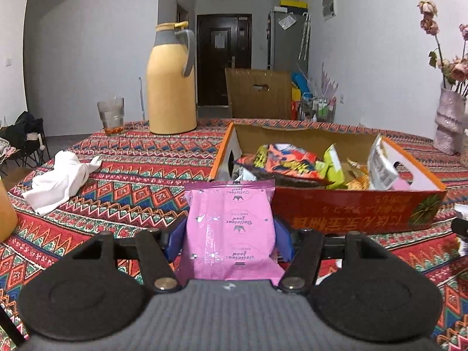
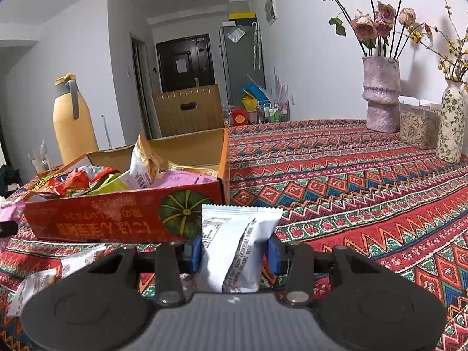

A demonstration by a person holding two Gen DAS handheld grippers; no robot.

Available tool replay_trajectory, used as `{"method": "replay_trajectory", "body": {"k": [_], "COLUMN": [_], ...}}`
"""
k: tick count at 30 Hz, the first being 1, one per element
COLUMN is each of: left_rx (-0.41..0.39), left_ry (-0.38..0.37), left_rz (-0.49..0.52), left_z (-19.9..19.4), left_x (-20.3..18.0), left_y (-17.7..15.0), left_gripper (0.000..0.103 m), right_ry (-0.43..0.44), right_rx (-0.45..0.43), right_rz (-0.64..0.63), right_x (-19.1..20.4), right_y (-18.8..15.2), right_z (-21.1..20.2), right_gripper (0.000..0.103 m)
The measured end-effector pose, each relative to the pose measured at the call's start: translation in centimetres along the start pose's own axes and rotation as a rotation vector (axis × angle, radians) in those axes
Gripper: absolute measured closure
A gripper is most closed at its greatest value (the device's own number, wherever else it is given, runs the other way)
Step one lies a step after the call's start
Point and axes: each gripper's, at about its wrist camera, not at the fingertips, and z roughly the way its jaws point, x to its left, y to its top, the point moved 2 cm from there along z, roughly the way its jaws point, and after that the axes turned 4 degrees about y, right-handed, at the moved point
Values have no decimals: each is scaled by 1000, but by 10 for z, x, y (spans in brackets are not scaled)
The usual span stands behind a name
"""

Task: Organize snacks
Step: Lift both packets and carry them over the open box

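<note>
Now mid-carry: left gripper (image 1: 229, 234) fingers clamped on glossy pink foil snack packet (image 1: 231, 228), right gripper (image 2: 235, 253) fingers clamped on white printed sachet (image 2: 237, 248), both near red cardboard box's (image 1: 351, 210) front wall. Next, probably: lift over, release inside.

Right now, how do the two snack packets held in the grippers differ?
The pink packet in the left gripper is glossy pink with crown logos; the white packet in the right gripper is white with dark print. The pink one looks wider between its pads. Both stand upright, pinched at the sides, near the red box.
</note>
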Motion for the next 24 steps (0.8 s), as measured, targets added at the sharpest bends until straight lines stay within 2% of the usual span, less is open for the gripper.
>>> {"method": "replay_trajectory", "body": {"k": [10, 24], "left_rx": [-82, -127], "left_ry": [-41, -74], "left_rz": [13, 28], "left_z": [-37, -43], "left_x": [-11, -29], "left_y": [16, 46], "left_gripper": [40, 40], "right_ry": [13, 80], "right_rx": [-66, -140], "right_rz": [-51, -97], "right_x": [13, 45], "right_y": [3, 33], "right_z": [-17, -29], "right_gripper": [62, 62]}}
